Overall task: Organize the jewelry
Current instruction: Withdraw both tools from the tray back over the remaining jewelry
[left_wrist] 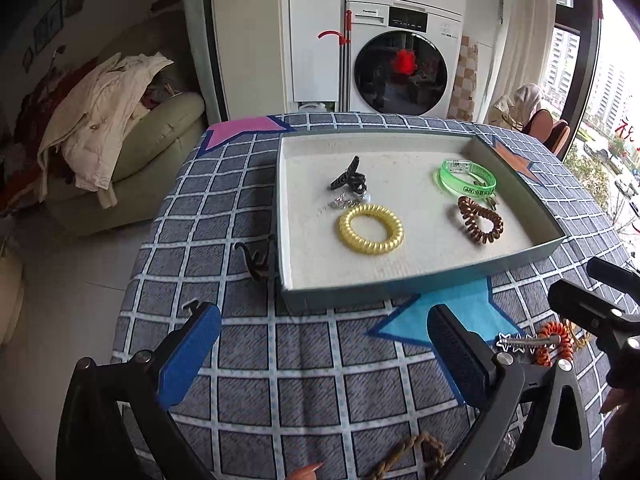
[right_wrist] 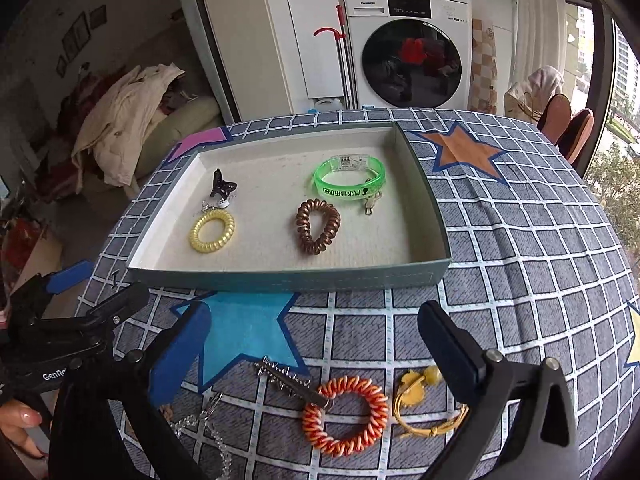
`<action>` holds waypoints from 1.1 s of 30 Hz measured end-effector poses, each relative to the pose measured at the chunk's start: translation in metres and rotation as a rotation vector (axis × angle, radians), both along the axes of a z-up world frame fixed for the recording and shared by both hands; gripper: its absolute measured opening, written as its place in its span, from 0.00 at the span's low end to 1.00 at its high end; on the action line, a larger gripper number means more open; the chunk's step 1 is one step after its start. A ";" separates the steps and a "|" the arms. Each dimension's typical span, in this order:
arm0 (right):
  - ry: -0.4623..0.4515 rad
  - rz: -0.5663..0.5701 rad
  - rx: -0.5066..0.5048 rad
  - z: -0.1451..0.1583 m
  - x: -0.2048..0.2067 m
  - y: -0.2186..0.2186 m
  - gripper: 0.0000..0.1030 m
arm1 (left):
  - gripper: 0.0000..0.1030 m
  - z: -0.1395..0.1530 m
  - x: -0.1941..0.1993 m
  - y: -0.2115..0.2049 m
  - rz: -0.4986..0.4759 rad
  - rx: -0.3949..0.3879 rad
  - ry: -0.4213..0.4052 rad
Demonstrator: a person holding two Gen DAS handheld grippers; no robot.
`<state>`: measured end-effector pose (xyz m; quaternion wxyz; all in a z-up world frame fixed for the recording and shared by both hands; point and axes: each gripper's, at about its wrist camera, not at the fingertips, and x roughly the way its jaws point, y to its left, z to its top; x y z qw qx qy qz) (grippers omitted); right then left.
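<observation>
A big round table (right_wrist: pixel 520 240) wears a blue checked cloth with colored stars on it. On the table sits a wide, flat box (right_wrist: pixel 288 276) with a pale inside. In the box lie a green bracelet (right_wrist: pixel 349 181), a brown coil hair tie (right_wrist: pixel 318 226), a yellow coil hair tie (right_wrist: pixel 212 233) and a small black hair clip (right_wrist: pixel 222 188). The yellow one lies just below the clip.

Outside the box, near the front of the table, lie an orange and white coil hair tie (right_wrist: pixel 345 416), a silver hair pin (right_wrist: pixel 292 385) touching it, a yellow cord (right_wrist: pixel 424 404) beside it, and a silver chain (right_wrist: pixel 208 428).

The left gripper (left_wrist: pixel 324 354) hangs over the cloth with its jaws spread wide and nothing in them. The right gripper (right_wrist: pixel 314 350) hangs over the orange hair tie, jaws spread wide too.
</observation>
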<state>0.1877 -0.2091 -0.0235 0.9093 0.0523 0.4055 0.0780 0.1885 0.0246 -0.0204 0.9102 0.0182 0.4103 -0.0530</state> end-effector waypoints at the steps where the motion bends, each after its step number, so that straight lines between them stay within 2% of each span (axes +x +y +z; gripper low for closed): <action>1: -0.002 0.002 0.002 0.000 -0.004 0.000 1.00 | 1.00 -0.003 -0.004 0.003 0.006 -0.004 0.007; 4: 0.004 0.009 0.012 -0.001 -0.018 0.002 1.00 | 1.00 -0.013 -0.016 0.012 0.019 -0.023 0.036; 10: 0.064 0.027 -0.020 -0.011 -0.043 0.007 1.00 | 1.00 -0.028 -0.041 0.020 -0.020 -0.067 0.103; 17: 0.095 0.010 -0.026 -0.025 -0.072 0.001 1.00 | 1.00 -0.036 -0.064 0.015 -0.035 -0.025 0.099; 26: 0.117 -0.110 -0.014 -0.031 -0.079 -0.034 1.00 | 1.00 -0.042 -0.067 0.017 -0.024 0.004 0.111; 33: 0.091 -0.188 -0.009 -0.026 -0.080 -0.057 0.98 | 1.00 -0.044 -0.066 0.018 -0.026 0.014 0.117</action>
